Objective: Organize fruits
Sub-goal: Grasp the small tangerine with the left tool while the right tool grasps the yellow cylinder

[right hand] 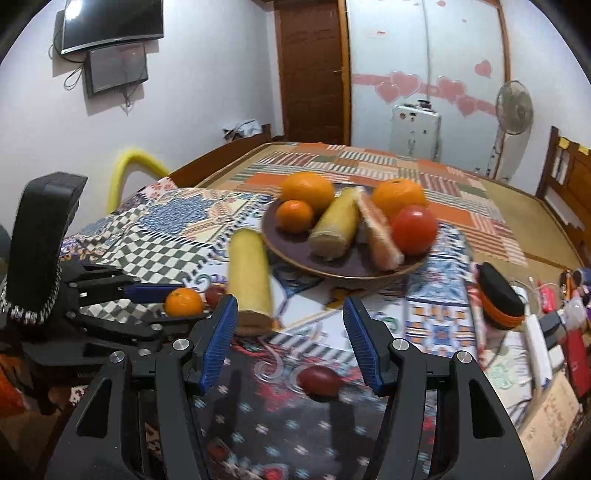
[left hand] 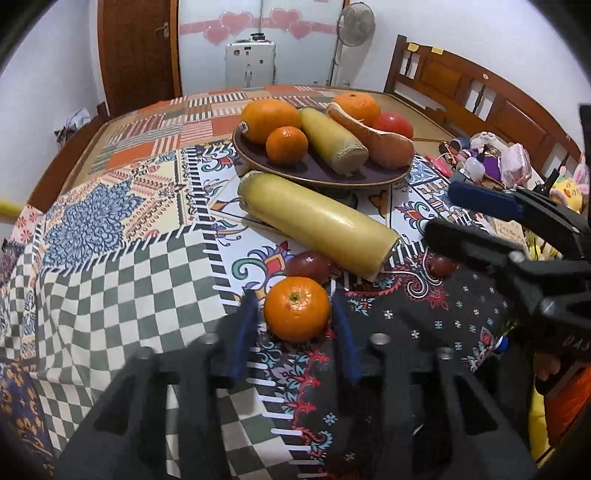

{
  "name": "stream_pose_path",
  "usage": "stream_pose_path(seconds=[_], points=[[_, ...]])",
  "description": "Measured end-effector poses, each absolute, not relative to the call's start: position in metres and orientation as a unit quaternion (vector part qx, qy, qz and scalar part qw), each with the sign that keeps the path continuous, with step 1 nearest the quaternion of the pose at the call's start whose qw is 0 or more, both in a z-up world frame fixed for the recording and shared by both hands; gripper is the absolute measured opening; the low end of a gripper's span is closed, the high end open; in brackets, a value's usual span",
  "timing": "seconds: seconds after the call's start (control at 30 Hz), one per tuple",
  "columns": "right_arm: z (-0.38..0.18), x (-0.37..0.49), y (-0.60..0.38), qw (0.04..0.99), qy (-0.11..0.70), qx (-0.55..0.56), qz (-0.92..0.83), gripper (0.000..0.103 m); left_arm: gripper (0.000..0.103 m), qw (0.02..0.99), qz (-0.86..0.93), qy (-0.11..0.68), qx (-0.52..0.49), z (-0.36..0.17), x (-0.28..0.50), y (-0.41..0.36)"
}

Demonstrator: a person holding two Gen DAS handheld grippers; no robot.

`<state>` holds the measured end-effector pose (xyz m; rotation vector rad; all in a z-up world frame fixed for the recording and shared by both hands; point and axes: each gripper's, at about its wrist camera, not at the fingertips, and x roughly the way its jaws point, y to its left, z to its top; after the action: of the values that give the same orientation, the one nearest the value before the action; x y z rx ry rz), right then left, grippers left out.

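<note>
A small mandarin rests on the patterned cloth, and my left gripper is shut on it; its blue pads flank both sides. In the right wrist view that mandarin sits pinched in the left gripper. My right gripper stands open above the cloth, with a dark red fruit lying between its fingers, untouched. A long yellow stalk piece lies in front of the brown bowl. A second dark red fruit lies beside the stalk. The bowl holds oranges, another yellow piece, a pink-fleshed slice and a red fruit.
Toys, boxes and small clutter crowd the table's right edge, with a black and orange object near my right fingers. A wooden bench back runs behind them. A fan and a door stand beyond the table.
</note>
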<state>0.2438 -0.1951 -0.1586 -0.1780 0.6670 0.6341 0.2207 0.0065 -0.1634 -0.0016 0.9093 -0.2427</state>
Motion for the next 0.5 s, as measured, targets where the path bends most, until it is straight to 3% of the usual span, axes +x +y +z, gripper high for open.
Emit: stream_pose_path(seconds=[0.27, 0.4, 0.5], points=[[-0.177, 0.254, -0.173, 0.877, 0.346, -0.085, 0.323, 0.055, 0.034, 0.894, -0.12, 0.431, -0.021, -0.164, 0.216, 0.024], [-0.185, 0.259, -0.172, 0.867, 0.362, -0.078, 0.333, 0.037, 0.034, 0.896, -0.114, 0.428, -0.03, -0.165, 0.214, 0.034], [-0.185, 0.256, -0.17, 0.864, 0.364, -0.076, 0.338, 0.035, 0.034, 0.896, -0.112, 0.428, -0.038, -0.165, 0.212, 0.038]])
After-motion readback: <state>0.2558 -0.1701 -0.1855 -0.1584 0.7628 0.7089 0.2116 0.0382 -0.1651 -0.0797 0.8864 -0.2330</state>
